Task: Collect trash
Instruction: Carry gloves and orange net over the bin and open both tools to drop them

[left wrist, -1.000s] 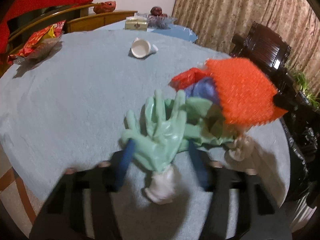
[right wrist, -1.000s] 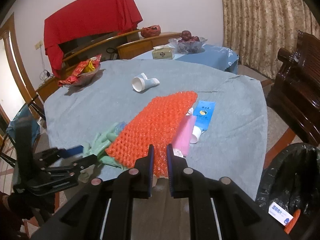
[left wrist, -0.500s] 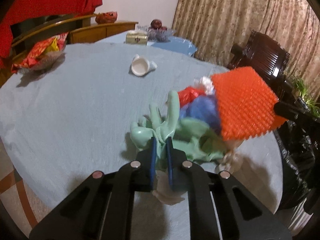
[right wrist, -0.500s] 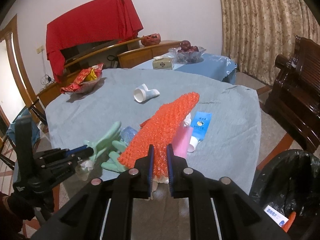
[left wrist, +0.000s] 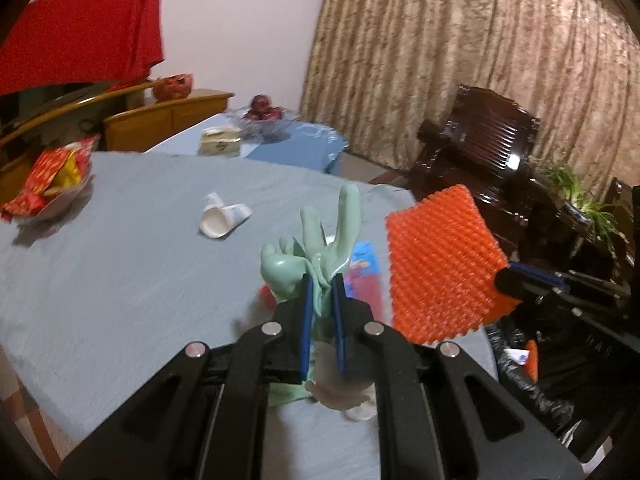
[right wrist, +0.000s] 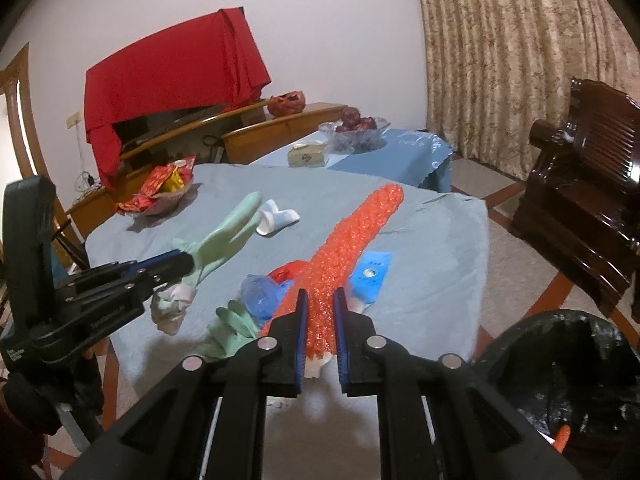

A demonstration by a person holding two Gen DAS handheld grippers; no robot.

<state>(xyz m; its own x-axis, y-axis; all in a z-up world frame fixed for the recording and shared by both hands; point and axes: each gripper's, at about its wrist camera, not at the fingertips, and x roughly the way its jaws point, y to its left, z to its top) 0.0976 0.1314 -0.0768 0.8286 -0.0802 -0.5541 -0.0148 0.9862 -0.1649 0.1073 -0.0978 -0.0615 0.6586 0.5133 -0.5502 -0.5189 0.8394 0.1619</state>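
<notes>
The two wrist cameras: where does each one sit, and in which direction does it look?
Left wrist: sits on the left tool, looking along it over the grey table toward the curtain; the tool is shut on a green glove.
Right wrist: sits on the right tool, looking over the table toward the red cloth; it is shut on orange bubble wrap.
Shared: each shows the other tool, glove, wrap, paper cup and bin.
</notes>
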